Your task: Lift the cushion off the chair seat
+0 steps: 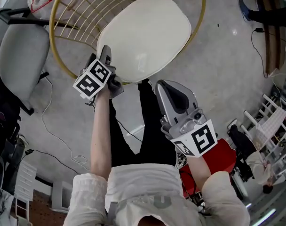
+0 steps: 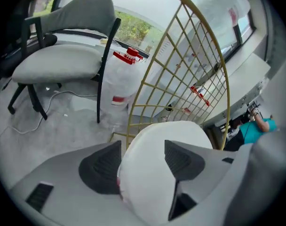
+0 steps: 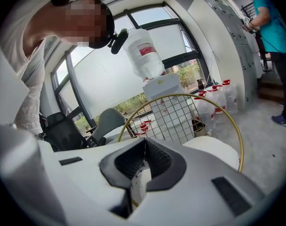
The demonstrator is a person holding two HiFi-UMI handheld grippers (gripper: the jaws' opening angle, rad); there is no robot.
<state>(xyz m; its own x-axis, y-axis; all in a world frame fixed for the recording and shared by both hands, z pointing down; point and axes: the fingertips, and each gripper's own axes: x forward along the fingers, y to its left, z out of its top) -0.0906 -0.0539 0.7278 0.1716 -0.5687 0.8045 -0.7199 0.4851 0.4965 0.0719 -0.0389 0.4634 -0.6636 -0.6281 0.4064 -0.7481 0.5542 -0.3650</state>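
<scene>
Jaws: left gripper [image 1: 105,51] apart, right gripper [image 1: 162,85] together.

The cushion [image 1: 145,34] looks smooth, matt and cream. The chair [image 1: 77,18] is glossy gold metal wire. The floor [image 1: 218,69] looks like rough, mottled grey concrete.

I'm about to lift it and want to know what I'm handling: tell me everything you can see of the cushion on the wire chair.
The cushion is a cream-white pad, a broad rounded oval with a smooth, plain cover and soft, bulging edges. No ties show. It lies flat on the seat of the gold wire chair, filling most of it. Its near edge sits between the open jaws of the left tongs; whether the pads touch it I cannot tell. Nothing else rests on it.
</scene>
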